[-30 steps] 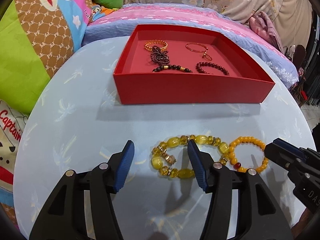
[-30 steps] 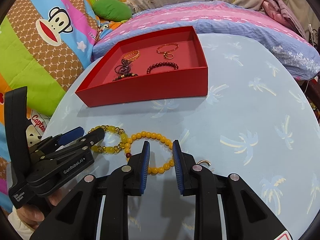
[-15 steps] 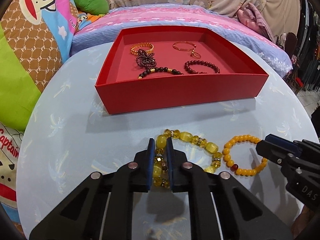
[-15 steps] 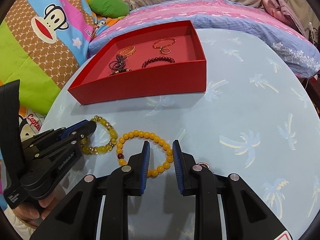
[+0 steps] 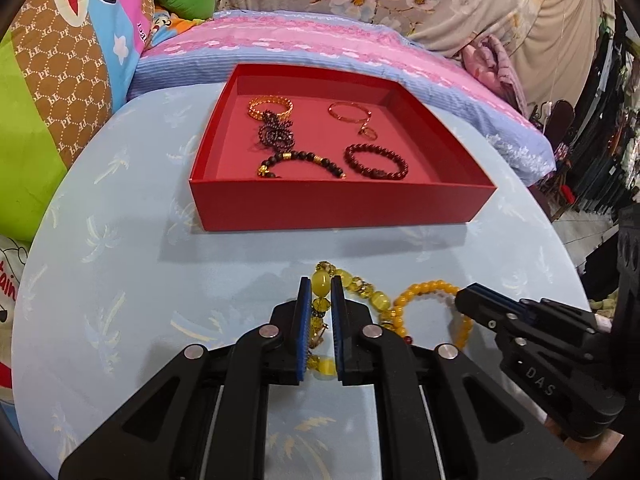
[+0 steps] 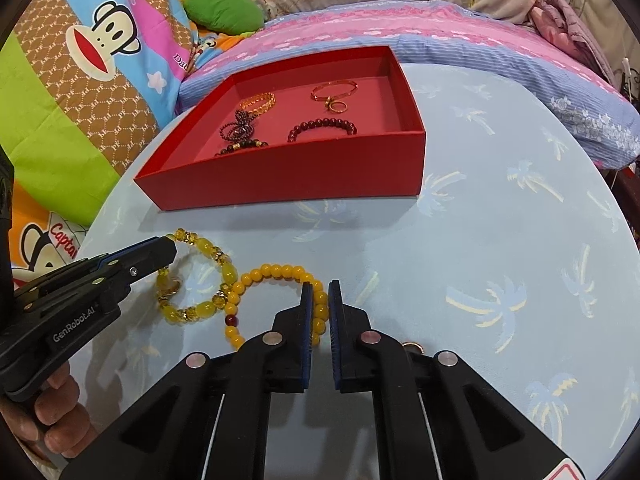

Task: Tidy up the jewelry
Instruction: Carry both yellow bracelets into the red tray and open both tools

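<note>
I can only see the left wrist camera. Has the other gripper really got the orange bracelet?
Observer: Yes. The right wrist view shows the right gripper shut on the orange bracelet, with beads squeezed between its jaws.
Operator: Is there any other jewelry outside the box that I can't see?
Observer: Yes. A small gold ring lies on the table, just beside the right gripper's right finger.
Operator: Who is holding my gripper?
Observer: A person's hand is wrapped around the handle of the left gripper.
</note>
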Motion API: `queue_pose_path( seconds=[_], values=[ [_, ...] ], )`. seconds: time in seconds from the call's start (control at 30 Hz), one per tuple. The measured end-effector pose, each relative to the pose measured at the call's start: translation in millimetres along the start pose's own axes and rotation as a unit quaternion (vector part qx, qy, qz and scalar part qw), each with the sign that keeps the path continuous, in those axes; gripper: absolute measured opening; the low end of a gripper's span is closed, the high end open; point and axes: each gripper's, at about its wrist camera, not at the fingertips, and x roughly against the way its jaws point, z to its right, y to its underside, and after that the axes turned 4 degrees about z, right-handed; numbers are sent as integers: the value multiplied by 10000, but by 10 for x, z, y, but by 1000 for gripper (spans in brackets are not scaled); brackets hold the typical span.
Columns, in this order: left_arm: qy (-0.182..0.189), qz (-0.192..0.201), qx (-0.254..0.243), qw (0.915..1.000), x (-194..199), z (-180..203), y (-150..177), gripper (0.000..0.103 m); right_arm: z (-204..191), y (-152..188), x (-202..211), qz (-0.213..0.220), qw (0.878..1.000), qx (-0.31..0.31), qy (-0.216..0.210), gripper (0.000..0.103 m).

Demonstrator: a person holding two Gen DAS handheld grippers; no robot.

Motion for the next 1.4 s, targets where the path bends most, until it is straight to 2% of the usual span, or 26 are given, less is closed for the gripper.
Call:
queue_pose_path(
  seconds=[0.37, 0.77, 1.03, 1.4],
  values=[
    [396, 153, 13, 9991, 323, 57, -193, 9, -163, -208, 374, 423, 9986, 63, -297, 7],
    [283, 443, -166, 9985, 576, 43, -519, 9, -176, -430, 579, 676, 9967, 55, -448, 7],
    [334, 588, -229, 9974, 546, 112, -756, 9, -198, -637, 617, 842, 9954, 173, -421, 7],
    [567, 692, -224, 9957, 293, 200, -1189, 9, -133, -1177, 392, 967, 9945, 204, -354, 7]
  ],
)
